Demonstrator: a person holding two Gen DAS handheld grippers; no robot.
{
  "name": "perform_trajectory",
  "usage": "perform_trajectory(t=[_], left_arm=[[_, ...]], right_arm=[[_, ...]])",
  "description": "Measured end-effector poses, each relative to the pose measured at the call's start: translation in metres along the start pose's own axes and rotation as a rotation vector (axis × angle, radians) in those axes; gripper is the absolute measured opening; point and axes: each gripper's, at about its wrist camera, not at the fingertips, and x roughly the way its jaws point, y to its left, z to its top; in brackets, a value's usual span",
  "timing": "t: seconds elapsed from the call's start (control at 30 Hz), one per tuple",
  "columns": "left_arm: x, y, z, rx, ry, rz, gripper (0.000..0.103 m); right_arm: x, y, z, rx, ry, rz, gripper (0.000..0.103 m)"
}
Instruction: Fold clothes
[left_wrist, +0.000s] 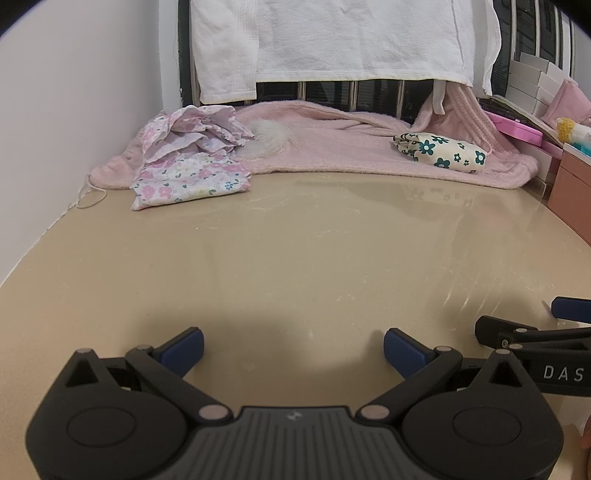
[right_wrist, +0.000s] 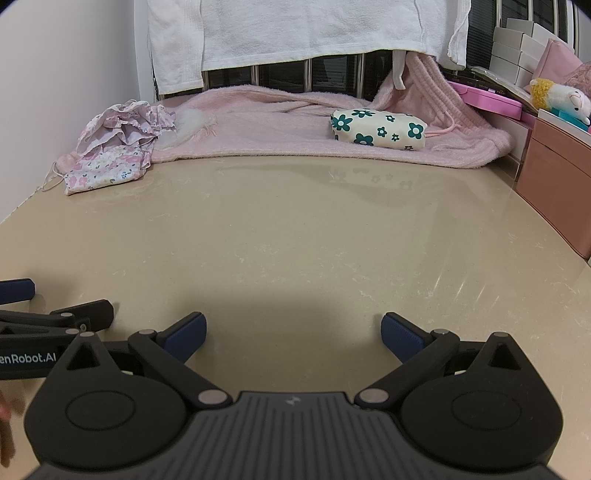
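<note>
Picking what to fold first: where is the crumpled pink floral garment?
Far left in both views, the crumpled pink floral garment lies against the white wall, overlapping the pink fuzzy blanket.

I see a beige table (right_wrist: 295, 229), a white wall (left_wrist: 74, 110) on its left, white boxes (right_wrist: 517, 44) stacked far right, a pink drawer unit (right_wrist: 554, 173) beneath a plush lamb (right_wrist: 561, 98).

Glossy beige table (left_wrist: 295, 240) meets white wall (left_wrist: 74, 92), barred window (left_wrist: 351, 90).
</note>
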Motion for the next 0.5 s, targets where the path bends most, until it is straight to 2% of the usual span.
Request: perform_trajectory(t=[0.5], left_arm=[[0.0018,0.0033,0.0007,-0.006,-0.010,-0.007,0.103]], right_arm=[[0.0021,-0.0007,0.0011,0.017,0.001,0.003,0.102]])
